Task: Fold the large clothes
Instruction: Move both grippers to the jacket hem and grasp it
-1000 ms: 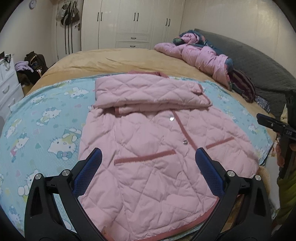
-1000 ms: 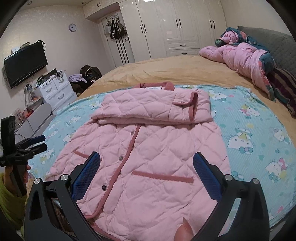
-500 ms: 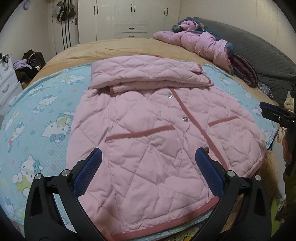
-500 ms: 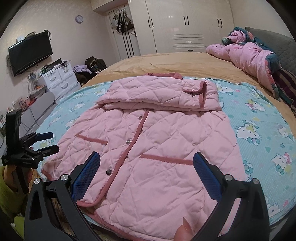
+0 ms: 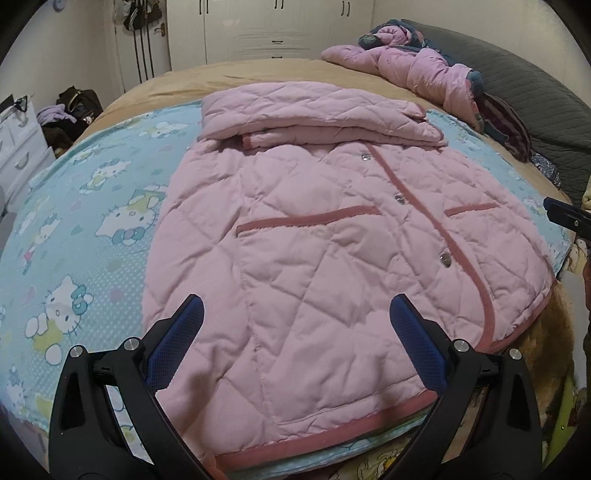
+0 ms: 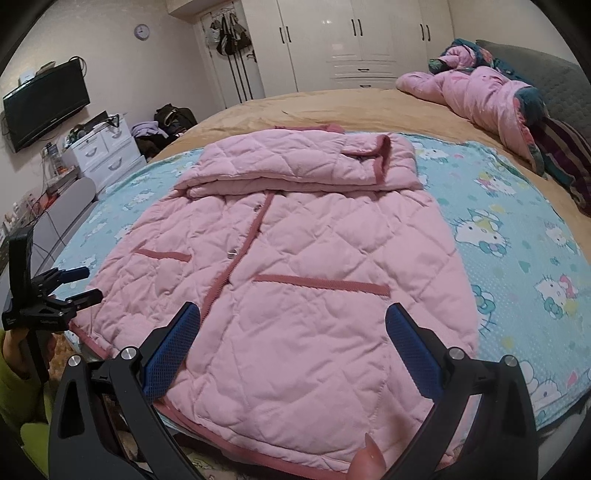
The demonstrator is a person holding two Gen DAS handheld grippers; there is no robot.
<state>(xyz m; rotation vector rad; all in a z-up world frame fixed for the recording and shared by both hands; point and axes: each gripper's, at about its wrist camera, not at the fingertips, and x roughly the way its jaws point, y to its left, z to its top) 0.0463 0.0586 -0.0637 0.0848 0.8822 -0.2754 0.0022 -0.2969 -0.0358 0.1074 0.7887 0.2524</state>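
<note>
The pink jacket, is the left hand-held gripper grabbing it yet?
Cannot tell. In the left wrist view the left hand-held gripper is wide open over the jacket near its hem, but whether its fingers rest on the fabric is not clear.

No legible text, brand, number or sign anywhere. Only cartoon cat figures printed on the blue blanket (image 5: 92,229), without readable lettering. Faint marking on the left tongs (image 6: 79,284), too small to read. Wall clock (image 6: 142,31) digits blurred.
</note>
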